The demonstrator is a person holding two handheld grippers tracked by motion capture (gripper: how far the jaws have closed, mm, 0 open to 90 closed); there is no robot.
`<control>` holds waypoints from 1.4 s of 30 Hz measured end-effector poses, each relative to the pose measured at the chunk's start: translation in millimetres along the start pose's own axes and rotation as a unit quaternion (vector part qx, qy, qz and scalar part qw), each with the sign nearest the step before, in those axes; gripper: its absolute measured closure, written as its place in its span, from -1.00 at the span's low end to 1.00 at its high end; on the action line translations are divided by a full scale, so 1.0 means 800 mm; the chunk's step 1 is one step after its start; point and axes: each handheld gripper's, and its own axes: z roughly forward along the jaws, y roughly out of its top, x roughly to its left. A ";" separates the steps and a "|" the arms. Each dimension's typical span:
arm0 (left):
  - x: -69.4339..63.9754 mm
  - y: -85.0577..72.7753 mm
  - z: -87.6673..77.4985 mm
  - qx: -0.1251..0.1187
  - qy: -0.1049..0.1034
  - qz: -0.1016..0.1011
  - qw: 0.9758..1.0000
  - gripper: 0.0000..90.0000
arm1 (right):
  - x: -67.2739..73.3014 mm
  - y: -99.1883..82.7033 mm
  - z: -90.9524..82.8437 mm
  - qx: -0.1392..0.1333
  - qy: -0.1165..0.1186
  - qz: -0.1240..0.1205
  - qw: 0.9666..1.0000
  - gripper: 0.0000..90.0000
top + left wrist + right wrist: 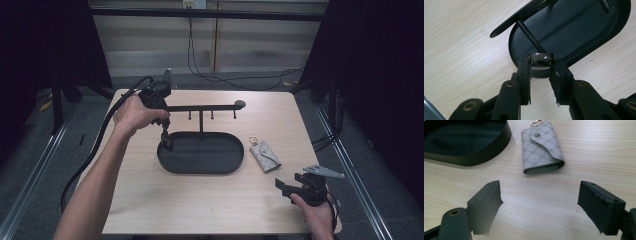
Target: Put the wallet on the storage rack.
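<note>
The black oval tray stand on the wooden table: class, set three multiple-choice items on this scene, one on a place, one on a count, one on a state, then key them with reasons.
1. Where does the grey patterned key pouch lie?
A. inside the tray
B. on the table to the right of the black oval tray
C. hung on the bar

2. How many pegs hang under the stand's black horizontal bar?
A. one
B. three
C. six

3. How stands the left gripper?
A. shut on a dark shiny ring
B. wide open and empty
C. lying on the table

Key: 1 B, the pouch rests on bare wood beside the tray's right end. 2 B, the high view shows three short pegs below the bar. 3 A, the left gripper view shows the ring pinched between the jaws, above the tray's edge.
</note>
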 end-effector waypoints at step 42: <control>0.033 -0.058 0.002 -0.115 -0.041 -0.023 0.992 -0.37 | 0.001 0.001 0.001 0.002 0.001 -0.003 1.000 -0.59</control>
